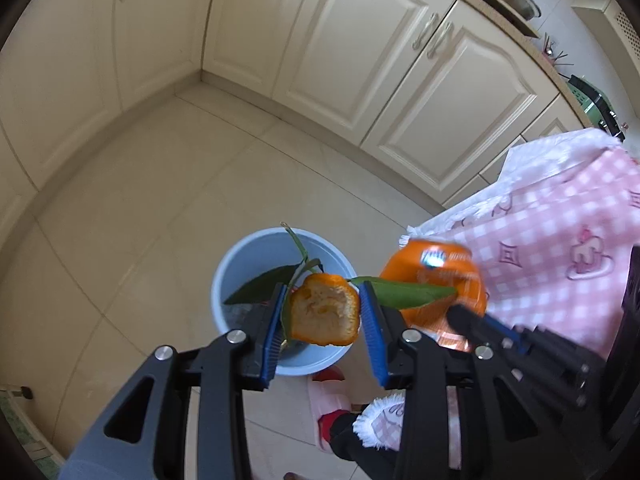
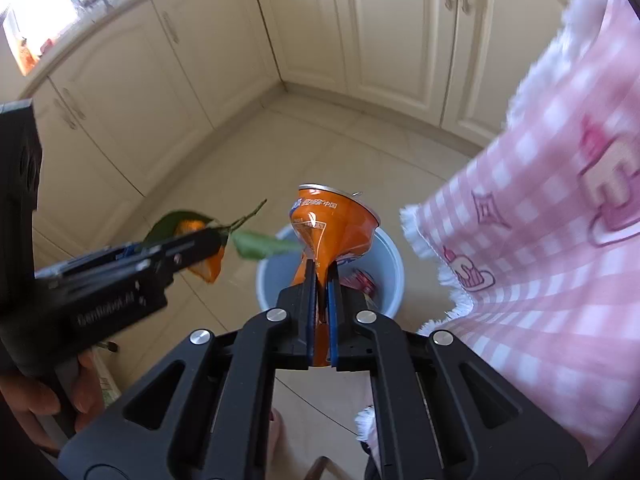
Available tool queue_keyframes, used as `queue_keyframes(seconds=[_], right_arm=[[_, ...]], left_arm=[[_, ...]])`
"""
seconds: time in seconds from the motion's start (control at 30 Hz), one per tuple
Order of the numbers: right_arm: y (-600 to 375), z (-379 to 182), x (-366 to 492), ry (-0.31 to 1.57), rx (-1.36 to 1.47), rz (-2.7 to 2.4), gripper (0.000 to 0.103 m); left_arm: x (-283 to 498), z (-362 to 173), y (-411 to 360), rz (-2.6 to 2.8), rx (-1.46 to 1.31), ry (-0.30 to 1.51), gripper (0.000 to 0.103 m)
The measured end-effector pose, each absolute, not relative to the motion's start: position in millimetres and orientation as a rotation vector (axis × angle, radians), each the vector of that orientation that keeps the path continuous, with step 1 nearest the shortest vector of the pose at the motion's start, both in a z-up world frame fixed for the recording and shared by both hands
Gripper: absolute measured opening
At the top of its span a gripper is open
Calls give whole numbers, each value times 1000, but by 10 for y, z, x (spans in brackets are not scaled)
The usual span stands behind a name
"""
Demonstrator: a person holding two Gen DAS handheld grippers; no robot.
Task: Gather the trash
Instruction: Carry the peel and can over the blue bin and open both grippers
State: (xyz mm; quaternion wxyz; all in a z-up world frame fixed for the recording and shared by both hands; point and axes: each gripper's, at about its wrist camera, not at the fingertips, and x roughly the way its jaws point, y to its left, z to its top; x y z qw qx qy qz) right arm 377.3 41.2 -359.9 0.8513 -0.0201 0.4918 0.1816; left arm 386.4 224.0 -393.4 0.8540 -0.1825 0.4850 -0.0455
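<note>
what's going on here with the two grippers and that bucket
A person is clearing trash with two handheld grippers. The left gripper holds an orange peel with green leaves, and the right gripper is shut on a crushed orange drink can. Both hang above the light blue plastic bucket on the tiled floor.

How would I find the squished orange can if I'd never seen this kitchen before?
Look at the tiled floor in the corner of the cream cupboards, where a light blue bucket stands beside a pink checked cloth. Just above the bucket, the right hand-held gripper pinches the can. It is shiny orange metal, crushed flat at the bottom, unlike the leafy orange peel next to it.
</note>
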Motion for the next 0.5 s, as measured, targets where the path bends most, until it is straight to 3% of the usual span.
queue_keyframes(seconds=[0.13,0.23,0.5], right_arm=[[352,-3786,3896,1065,-42,355,5],[361,-3892,3956,1083,-34,342,5],[495,-4122,4020,1118,-23,341,5]], left_arm=[[4016,-4178,2192,-148,-429,1014,41],[4091,-4324,2242,-127,-485,1048,52],[4094,-4397,2331,-89,-466,1087,57]])
